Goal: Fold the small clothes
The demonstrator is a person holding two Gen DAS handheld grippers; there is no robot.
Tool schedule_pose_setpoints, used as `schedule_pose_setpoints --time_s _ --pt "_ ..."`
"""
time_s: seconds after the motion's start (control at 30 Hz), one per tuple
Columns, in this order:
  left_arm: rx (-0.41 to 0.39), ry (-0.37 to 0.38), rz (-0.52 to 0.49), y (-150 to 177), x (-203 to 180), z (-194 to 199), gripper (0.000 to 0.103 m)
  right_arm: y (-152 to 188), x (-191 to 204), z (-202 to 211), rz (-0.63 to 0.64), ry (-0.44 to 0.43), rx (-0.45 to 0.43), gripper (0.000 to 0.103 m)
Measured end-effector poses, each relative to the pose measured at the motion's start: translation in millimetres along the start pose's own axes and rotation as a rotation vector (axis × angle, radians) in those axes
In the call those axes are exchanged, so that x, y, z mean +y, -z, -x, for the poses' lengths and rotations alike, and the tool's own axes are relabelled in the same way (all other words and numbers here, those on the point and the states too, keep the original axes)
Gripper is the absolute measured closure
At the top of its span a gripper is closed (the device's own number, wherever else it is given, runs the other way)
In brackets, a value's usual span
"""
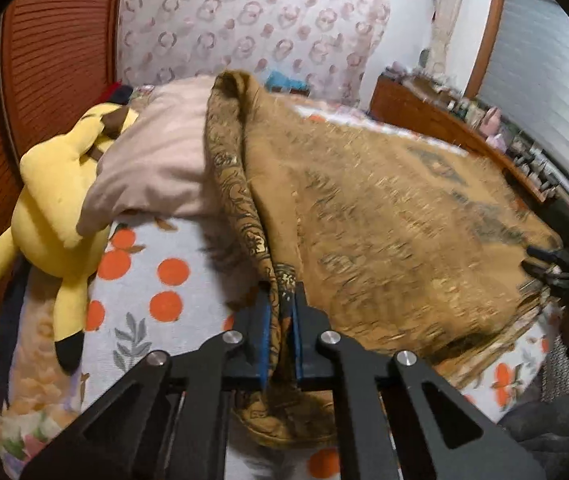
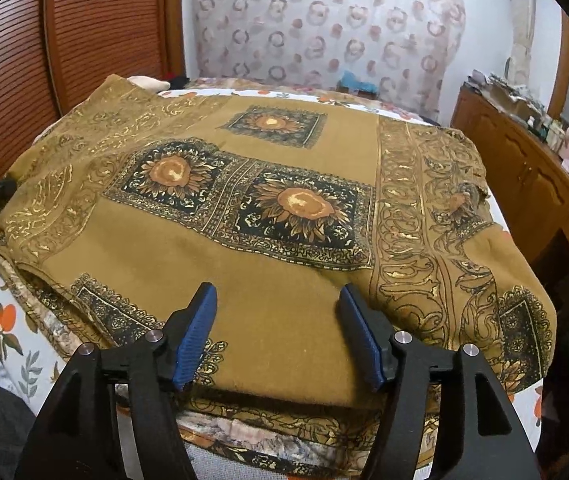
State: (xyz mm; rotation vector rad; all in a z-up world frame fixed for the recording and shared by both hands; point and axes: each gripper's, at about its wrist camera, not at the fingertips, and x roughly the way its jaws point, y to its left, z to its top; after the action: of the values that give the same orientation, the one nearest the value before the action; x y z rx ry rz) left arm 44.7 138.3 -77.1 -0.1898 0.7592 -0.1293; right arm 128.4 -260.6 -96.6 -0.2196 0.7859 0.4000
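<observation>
Cloth, mustard with dark print, spreads over the bed; the left gripper is clamped on a bunched edge lifted into a ridge, beside a pillow and yellow plush. Right view: the right gripper hovers with jaws wide apart, holding nothing, above the cloth's near folded edge.
</observation>
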Motion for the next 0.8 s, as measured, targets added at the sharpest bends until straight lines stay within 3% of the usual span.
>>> schedule_pose_setpoints --time_s 0.4,0.8 --pt "-0.153 0.122 -0.064 -55 -61 29 0.097 5 -19 19 -0.026 -0.059 -0.023 0.038" --pt "-0.172 0.275 -0.226 -113 -178 10 0.098 16 -73 63 -0.111 0.005 -0.111 0.038"
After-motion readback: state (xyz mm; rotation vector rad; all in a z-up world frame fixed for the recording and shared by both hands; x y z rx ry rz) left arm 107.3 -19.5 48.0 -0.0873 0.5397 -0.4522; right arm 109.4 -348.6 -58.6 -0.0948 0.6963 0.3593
